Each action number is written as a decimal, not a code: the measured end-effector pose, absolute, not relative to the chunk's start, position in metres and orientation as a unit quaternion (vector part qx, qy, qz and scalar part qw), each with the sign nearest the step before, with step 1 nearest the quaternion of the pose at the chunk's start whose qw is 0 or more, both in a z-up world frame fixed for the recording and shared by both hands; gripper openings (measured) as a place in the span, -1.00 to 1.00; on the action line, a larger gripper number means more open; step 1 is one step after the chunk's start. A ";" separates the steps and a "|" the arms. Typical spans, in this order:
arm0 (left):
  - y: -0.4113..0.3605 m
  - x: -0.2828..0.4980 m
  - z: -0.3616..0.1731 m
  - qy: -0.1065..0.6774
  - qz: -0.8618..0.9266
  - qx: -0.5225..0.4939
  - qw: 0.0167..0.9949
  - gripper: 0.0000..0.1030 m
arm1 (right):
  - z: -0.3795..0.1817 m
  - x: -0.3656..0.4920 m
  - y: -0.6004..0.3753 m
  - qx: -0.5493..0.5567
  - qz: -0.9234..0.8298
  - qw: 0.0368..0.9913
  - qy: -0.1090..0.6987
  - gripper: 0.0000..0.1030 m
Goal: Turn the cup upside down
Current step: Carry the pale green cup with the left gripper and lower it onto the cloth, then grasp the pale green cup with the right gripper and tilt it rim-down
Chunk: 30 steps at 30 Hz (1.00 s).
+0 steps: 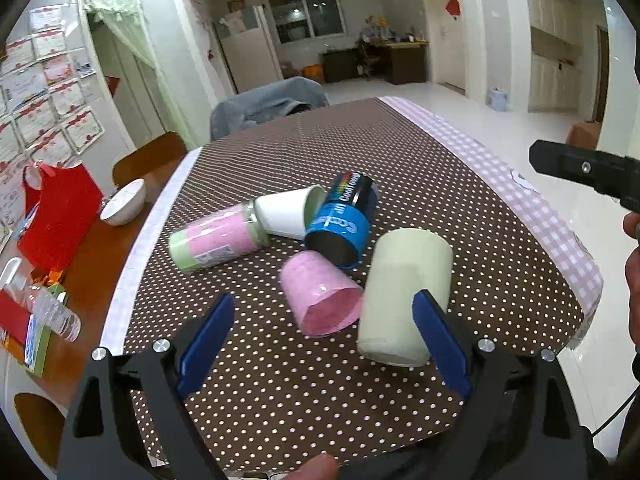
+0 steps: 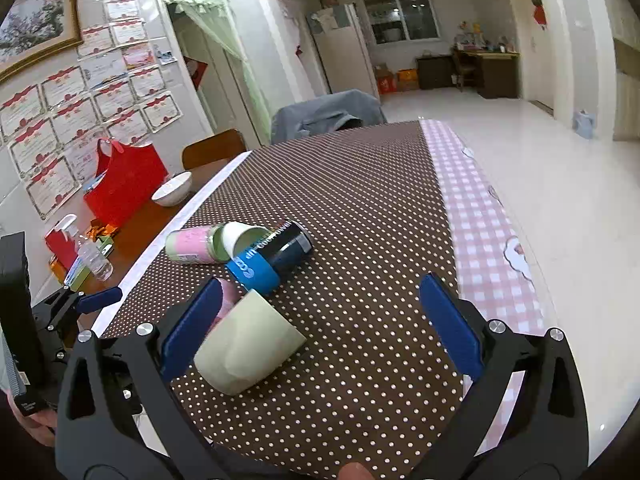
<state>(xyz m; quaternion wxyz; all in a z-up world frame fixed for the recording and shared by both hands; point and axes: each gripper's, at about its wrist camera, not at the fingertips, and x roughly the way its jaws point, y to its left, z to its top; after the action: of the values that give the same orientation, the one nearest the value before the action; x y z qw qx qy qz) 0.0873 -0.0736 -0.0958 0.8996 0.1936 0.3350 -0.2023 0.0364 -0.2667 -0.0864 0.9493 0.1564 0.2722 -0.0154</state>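
Note:
Several cups lie on their sides on the brown dotted tablecloth (image 1: 460,184). A pale green cup (image 1: 404,296) lies nearest, beside my left gripper's right finger. A pink cup (image 1: 320,296) lies with its mouth toward me, between the open fingers of my left gripper (image 1: 324,336). Behind are a black-and-blue cup (image 1: 344,220), a white cup (image 1: 286,212) and a pink-and-green cup (image 1: 216,240). In the right wrist view my right gripper (image 2: 320,332) is open and empty above the pale green cup (image 2: 248,348), which lies by its left finger. The black-and-blue cup (image 2: 272,256) lies beyond.
A white bowl (image 1: 122,202), a red bag (image 1: 60,216) and a plastic bottle (image 1: 44,304) sit on the wooden table at the left. A pink checked cloth (image 2: 480,224) runs along the table's right edge. A chair with grey fabric (image 1: 268,104) stands at the far end.

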 end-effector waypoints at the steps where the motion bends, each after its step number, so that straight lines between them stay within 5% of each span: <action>1: -0.071 0.086 -0.094 0.332 -0.200 0.191 0.902 0.73 | -0.085 0.038 -0.265 0.156 -0.008 0.949 0.272 0.88; 12: -0.040 0.071 -0.075 0.294 -0.156 0.153 0.930 0.73 | -0.077 0.060 -0.241 0.127 0.080 0.952 0.268 0.88; 30: -0.015 0.058 -0.071 0.274 -0.115 0.140 0.945 0.73 | -0.084 0.079 -0.201 -0.078 0.210 0.923 0.313 0.88</action>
<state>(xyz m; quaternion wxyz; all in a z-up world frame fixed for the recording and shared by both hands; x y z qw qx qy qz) 0.0578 -0.0150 -0.0712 0.9446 0.1399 0.2739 -0.1148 0.0791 -0.2013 -0.0843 0.9232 -0.0778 0.3125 0.2096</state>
